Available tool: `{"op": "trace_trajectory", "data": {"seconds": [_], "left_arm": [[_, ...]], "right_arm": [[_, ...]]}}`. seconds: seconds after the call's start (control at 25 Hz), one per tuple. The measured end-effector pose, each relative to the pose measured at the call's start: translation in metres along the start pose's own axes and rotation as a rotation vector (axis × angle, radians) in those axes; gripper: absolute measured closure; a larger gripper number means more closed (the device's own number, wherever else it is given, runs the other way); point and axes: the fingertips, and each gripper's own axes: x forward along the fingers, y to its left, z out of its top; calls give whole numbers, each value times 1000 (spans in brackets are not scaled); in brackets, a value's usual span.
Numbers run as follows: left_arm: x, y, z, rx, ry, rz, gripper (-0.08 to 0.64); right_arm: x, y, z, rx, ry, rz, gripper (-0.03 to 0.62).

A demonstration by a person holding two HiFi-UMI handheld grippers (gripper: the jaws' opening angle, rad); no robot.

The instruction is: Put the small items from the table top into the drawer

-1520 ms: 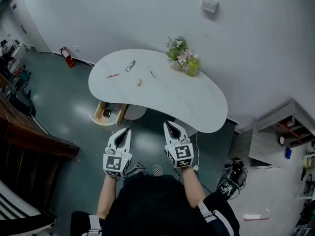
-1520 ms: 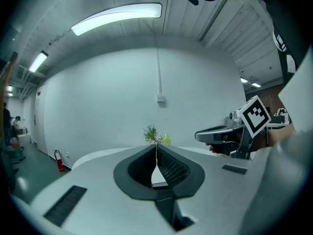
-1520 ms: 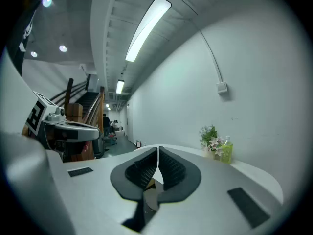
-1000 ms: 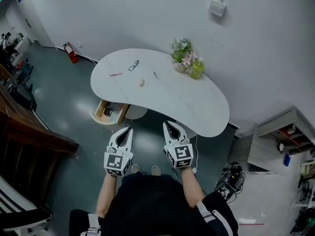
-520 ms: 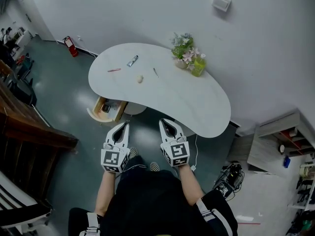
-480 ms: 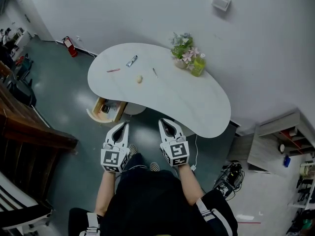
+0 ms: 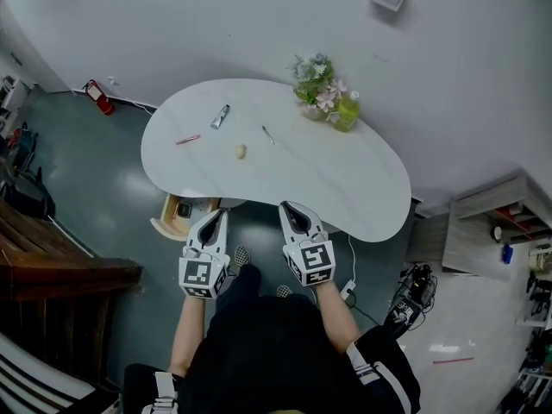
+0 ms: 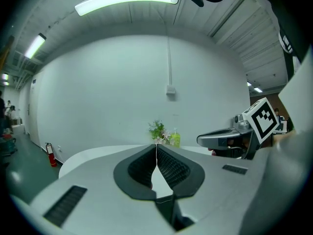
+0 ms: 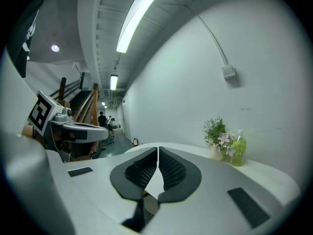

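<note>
White table (image 7: 345, 179) bears the small items (image 7: 221, 116) | beige lump (image 7: 241, 151) is found ahead of the fingers (image 7: 213, 228), nearest left gripper (image 7: 218, 216) | drawer (image 7: 172, 218) is seen open to their left | left and right gripper (image 7: 287, 207) jaws pressed together, empty

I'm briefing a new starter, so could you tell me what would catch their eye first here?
The white curved table fills the middle, with flowers and a green bottle by the wall. Small items lie scattered at its left end, above an open drawer. Nearer the person, the left gripper and right gripper are shut and empty.
</note>
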Motion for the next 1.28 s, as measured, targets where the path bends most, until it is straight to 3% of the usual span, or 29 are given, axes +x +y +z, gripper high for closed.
{"op": "trace_trajectory", "data": {"seconds": [0.32, 0.6, 0.88, 1.28], "left_arm": [[56, 66, -5, -3, 45, -146, 540], [93, 89, -21, -8, 100, -258, 540], [131, 100, -42, -29, 151, -273, 540], [210, 112, -78, -69, 239, -214, 540]], "right_arm": [[66, -6, 6, 33, 28, -154, 560], [95, -13, -7, 61, 77, -245, 560], [126, -29, -26, 66, 140, -240, 560], [190, -85, -60, 72, 220, -148, 560]]}}
